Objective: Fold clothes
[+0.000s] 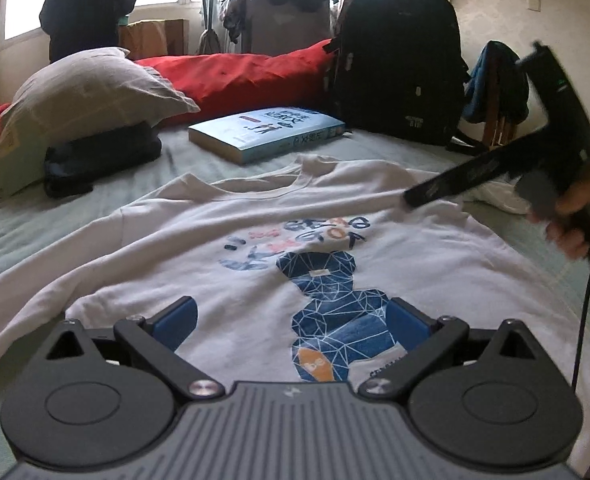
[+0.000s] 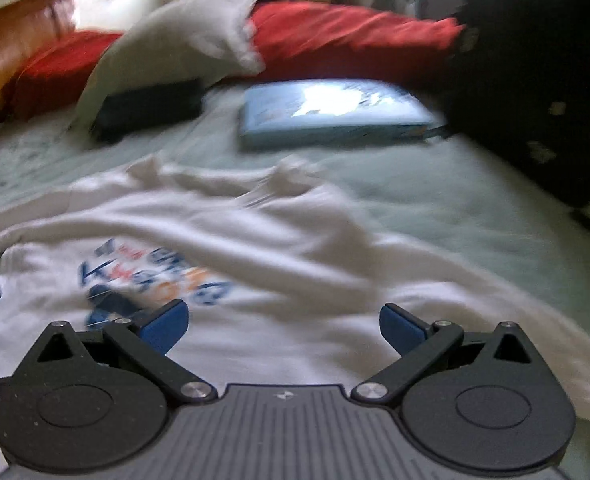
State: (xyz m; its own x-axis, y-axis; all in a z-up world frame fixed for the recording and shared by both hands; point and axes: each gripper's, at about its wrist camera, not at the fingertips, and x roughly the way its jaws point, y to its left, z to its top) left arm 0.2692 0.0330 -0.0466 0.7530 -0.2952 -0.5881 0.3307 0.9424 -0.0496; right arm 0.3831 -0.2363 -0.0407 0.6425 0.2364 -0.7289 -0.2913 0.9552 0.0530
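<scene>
On the bed [image 1: 35,232], going from left to right, I count one grey pillow [image 1: 83,96] that lies on one dark folded bundle [image 1: 103,156], then one red blanket [image 1: 239,70] behind it, one light blue book [image 1: 267,132] and one black backpack [image 1: 395,60] at the far right.

One white sweatshirt [image 1: 215,240] with a blue bear print lies in the middle of the bed, front side up and spread almost flat. Its left sleeve goes out to the left, and the cloth near the right shoulder is bunched (the right wrist view is blurred, so I cannot tell how this sleeve lies).

There are two tools. The left tool [image 1: 291,320] hovers low above the hem with its blue fingers [image 1: 175,320] spread and nothing between them. The right tool [image 2: 283,326] is also spread and empty, and in the left view it points toward the right shoulder, held by a hand [image 1: 575,216].

I judge that the step in hand is arranging the garment before a fold. A fold would call for each tool to pinch an edge, perhaps a shoulder and the hem on one side, and to carry it across the print without dragging the body.
</scene>
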